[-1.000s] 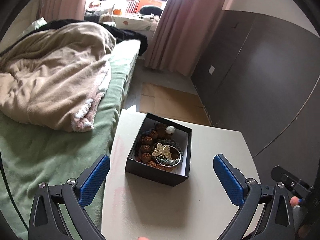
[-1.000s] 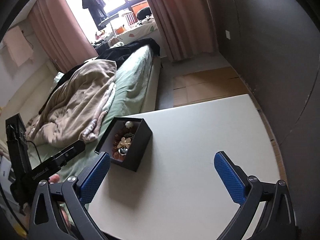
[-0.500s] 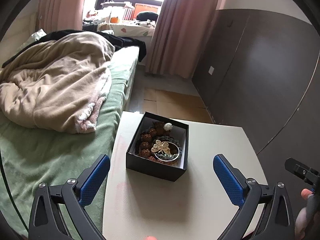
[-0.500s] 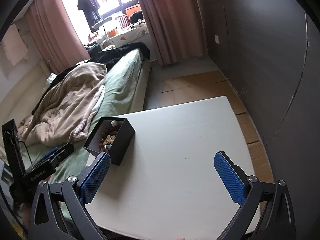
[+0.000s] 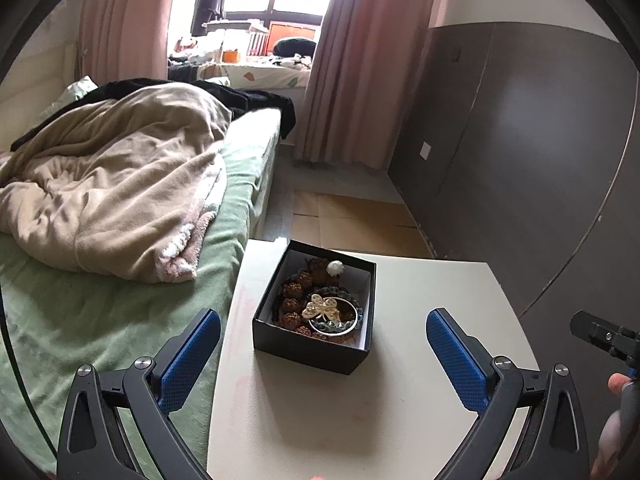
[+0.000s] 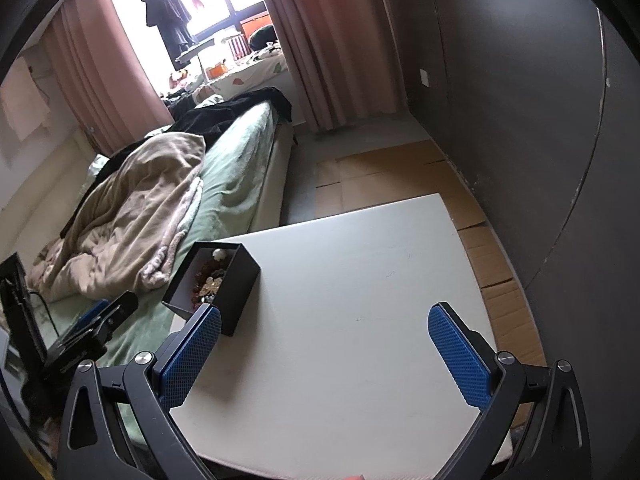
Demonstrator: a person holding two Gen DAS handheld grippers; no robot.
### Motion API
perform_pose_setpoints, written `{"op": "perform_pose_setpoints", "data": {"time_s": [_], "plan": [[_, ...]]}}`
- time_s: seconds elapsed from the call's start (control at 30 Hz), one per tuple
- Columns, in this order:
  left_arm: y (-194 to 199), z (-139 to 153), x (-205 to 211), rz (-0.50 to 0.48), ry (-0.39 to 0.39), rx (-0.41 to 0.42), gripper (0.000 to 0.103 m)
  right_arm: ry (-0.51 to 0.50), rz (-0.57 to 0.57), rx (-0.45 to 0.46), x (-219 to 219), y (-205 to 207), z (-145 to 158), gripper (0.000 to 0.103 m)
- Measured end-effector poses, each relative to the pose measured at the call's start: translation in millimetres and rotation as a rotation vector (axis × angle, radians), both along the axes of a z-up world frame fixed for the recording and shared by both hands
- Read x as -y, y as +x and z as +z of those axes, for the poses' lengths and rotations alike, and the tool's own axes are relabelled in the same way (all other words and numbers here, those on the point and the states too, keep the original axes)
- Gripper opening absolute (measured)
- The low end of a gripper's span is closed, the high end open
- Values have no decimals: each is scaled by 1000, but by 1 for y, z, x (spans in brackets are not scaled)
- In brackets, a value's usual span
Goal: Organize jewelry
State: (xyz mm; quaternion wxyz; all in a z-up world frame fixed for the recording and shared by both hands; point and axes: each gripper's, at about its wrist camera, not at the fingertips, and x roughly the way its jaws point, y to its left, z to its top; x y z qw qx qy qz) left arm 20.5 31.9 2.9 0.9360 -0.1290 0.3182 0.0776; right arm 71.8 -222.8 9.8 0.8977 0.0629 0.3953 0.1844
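Two wrist fisheyes over one white counter, both facing the window end of the room.

The left wrist view looks along its open jaws from the counter's near edge, close above the black box [image 5: 316, 312] by the left edge. The right wrist view sits higher and further right, angled down over the counter [image 6: 360, 280]. Both share the box, bed [image 5: 100, 300], curtains and dark wall.

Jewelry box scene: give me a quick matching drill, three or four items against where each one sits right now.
Items:
1. butterfly brooch
2. white bead
3. black box
4. beige blanket

Places:
A. on the green bed
B. far end inside the box
C. on the white table, near the bed side
D. on top of the silver ring

Pairs: 1-D, 2-B, 3-C, 4-A
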Motion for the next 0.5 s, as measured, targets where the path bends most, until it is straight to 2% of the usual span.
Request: {"op": "perform_pose_setpoints", "data": {"time_s": [0.5], "plan": [[0,2,-2,-7,17,-2,103,-35,5,0,-4,0,0,103]]}}
